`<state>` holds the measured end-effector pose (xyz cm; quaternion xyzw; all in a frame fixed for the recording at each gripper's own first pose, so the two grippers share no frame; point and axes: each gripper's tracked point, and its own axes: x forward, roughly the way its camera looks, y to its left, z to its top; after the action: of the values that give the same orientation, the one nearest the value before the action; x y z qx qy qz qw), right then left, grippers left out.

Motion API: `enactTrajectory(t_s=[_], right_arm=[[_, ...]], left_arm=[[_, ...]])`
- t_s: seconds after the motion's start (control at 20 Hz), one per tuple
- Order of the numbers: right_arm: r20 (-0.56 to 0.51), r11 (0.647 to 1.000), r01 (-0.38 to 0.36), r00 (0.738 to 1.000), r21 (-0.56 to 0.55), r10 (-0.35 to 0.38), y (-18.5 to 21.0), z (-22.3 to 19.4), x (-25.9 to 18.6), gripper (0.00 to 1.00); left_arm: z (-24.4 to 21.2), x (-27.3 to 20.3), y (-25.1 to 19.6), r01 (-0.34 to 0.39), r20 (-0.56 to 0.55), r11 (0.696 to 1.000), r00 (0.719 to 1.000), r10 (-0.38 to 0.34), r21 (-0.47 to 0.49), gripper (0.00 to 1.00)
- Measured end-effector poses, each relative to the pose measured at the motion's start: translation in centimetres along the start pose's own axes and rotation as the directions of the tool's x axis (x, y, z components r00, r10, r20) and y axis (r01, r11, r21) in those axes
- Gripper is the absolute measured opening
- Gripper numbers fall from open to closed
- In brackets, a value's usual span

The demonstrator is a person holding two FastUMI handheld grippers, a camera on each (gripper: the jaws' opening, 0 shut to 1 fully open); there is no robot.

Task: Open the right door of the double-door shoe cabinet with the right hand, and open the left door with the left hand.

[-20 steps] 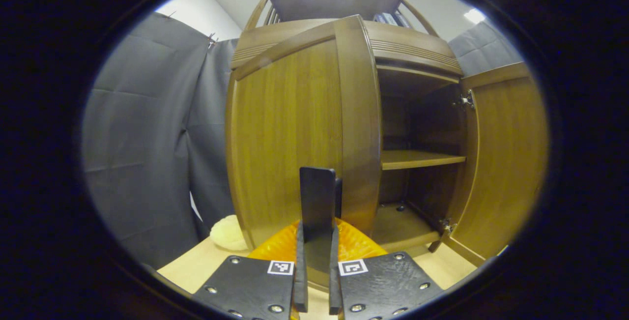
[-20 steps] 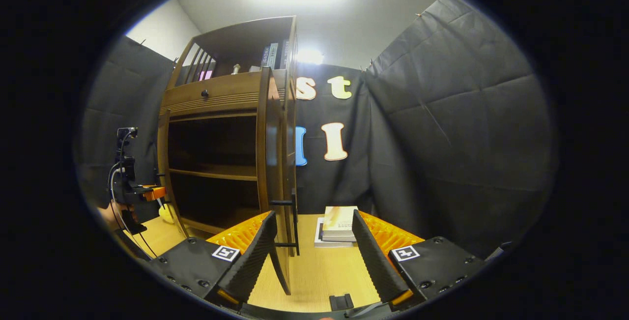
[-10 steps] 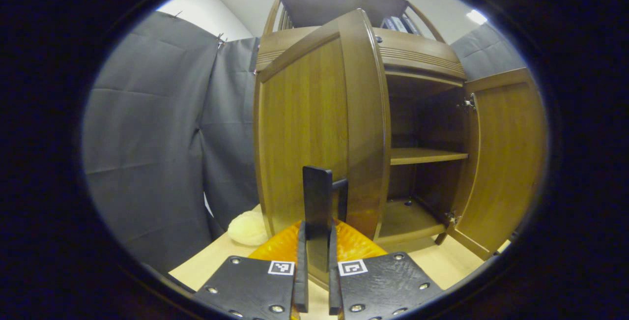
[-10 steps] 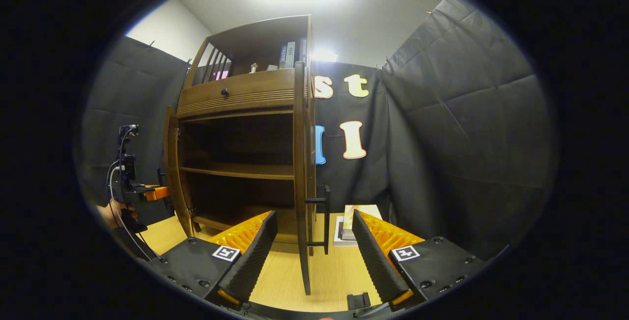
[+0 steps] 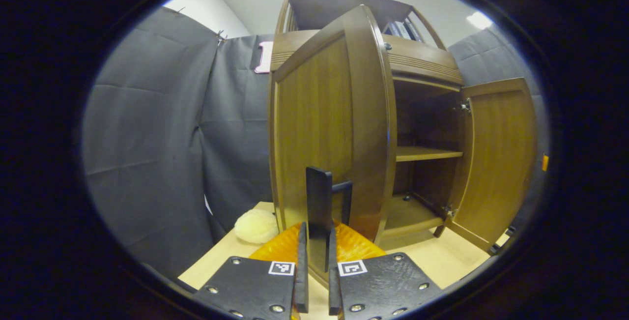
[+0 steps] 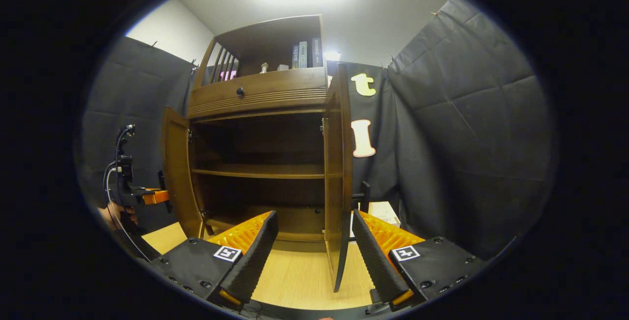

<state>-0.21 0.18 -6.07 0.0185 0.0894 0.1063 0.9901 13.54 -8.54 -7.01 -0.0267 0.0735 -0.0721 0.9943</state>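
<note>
Shoe cabinet (image 6: 260, 96): wood, glossy varnish, visible grain; left door (image 5: 319, 123) shiny w/ reflections. Tabletop (image 6: 300, 280) under claw: pale wood-look, smooth. Booth wall (image 5: 147, 138) left of claw: matt creased cloth. Pale ball (image 5: 255, 226): fuzzy.

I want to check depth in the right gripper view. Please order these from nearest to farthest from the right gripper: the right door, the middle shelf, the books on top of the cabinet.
1. right door: edge-on between the open fingers of the right gripper.
2. middle shelf: inside the cabinet, behind the door.
3. books: on the top shelf, highest and farthest.
</note>
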Motion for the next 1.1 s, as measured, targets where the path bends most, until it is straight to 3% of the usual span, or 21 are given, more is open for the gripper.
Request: enactTrajectory(t_s=[0.35, 0.4, 0.45, 0.55, 0.65, 0.85, 1.1], right_arm=[[0.015, 0.999, -0.025, 1.0, -0.026, 0.026, 3.9, 1.3, 0.3, 0.92], [0.015, 0.999, -0.029, 0.999, -0.032, 0.029, 4.4, 1.3, 0.5, 0.92], [0.015, 0.999, -0.033, 0.999, -0.037, 0.033, 4.9, 1.4, 0.5, 0.92], [0.015, 0.998, -0.043, 0.999, -0.044, 0.043, 6.0, 1.5, 0.5, 0.95], [0.02, 0.997, -0.049, 0.999, -0.054, 0.051, 6.5, 1.5, 0.7, 0.92], [0.018, 0.996, -0.058, 0.998, -0.063, 0.059, 8.4, 1.7, 0.9, 0.93], [0.019, 0.995, -0.065, 0.998, -0.072, 0.067, 10.4, 1.9, 1.0, 0.94]], left_arm=[[-0.4, -0.6, 3.1, -0.001, -0.01, 1.0, 1.0, 0.001, -0.013, 0.14], [-0.6, -0.4, 3.7, -0.004, -0.013, 1.0, 1.0, 0.004, -0.024, 0.19], [-0.8, -0.4, 4.5, -0.006, -0.015, 0.999, 1.0, 0.006, -0.034, 0.14], [-1.0, 0.2, 6.3, -0.038, -0.009, 0.999, 0.999, 0.037, -0.03, 0.2], [-0.6, -1.1, 8.3, -0.076, -0.002, 0.997, 0.997, 0.076, -0.008, 0.07], [-0.5, -1.7, 11.4, -0.089, 0.018, 0.996, 0.996, 0.089, -0.022, 0.07], [-0.6, -1.8, 12.7, -0.057, 0.019, 0.998, 0.998, 0.057, -0.014, 0.07]])
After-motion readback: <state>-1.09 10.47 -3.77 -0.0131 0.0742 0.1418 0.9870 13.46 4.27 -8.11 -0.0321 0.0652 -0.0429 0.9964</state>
